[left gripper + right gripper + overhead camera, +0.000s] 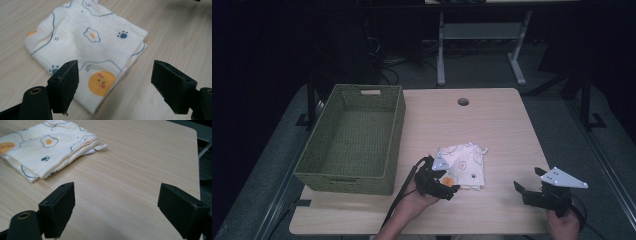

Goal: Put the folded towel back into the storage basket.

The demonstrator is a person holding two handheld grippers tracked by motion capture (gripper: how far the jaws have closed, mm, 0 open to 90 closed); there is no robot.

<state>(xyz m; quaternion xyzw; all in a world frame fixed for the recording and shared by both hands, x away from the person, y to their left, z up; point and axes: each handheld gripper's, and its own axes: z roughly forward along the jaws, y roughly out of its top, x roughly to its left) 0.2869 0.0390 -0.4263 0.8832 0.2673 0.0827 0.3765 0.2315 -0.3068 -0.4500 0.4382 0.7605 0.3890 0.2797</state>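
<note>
Here, a green woven basket [349, 140] sits at the left of the wooden table [502, 130], and just beside it lies a folded printed cloth [467, 162]. My left gripper [447, 187] hovers at the cloth's near corner, jaws spread wide. My right gripper [528, 181] hangs apart over bare wood, jaws gaping too.

The left gripper [451, 190] is covering the folded cloth's [467, 165] near corner. The frame's bottom is cutting off both forearms.
</note>
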